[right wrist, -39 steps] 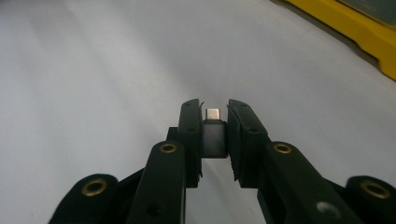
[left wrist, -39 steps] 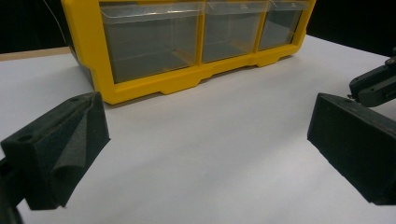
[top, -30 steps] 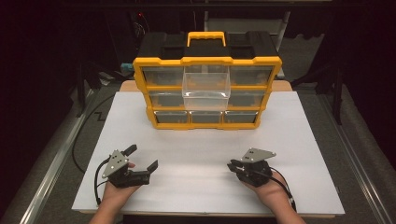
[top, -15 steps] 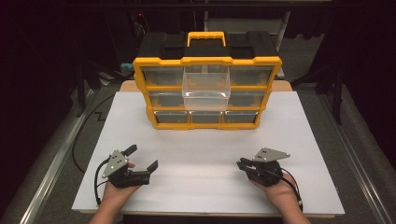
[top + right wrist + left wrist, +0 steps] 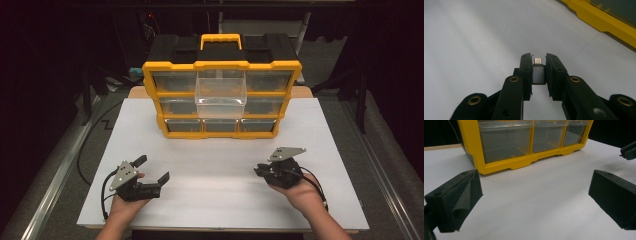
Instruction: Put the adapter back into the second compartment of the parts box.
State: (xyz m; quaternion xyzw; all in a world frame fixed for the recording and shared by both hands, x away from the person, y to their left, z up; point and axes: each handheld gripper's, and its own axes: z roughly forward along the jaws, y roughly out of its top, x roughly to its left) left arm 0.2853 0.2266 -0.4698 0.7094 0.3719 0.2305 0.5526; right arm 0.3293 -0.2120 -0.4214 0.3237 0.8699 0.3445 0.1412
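A small grey adapter [image 5: 538,72] w/ a shiny metal plug tip sits pinched between the jaws of the right gripper [image 5: 539,75]. The jaws are clamped on its two flat sides, and the tip pokes out the front. It hangs just above the white table [image 5: 215,165], on the near right side.

The left gripper [image 5: 150,170] is near left, low over the table, jaws wide apart w/ nothing between them. Its pads [image 5: 459,200] look like black foam, blocky w/ a groove down the middle.

Far from both hands stands the yellow organizer box [image 5: 222,90], hard plastic w/ a black top and a yellow handle. It has rows of see-through drawers. One clear drawer [image 5: 220,92] in the middle is pulled out and looks empty.

Step in hand, I think: the little part is picked up and needs to go to that open drawer. Next move prob. calls for lifting it up and far, over the drawer rim, then letting the jaws open so it drops in. Left gripper could steady the box or push the drawer shut after.
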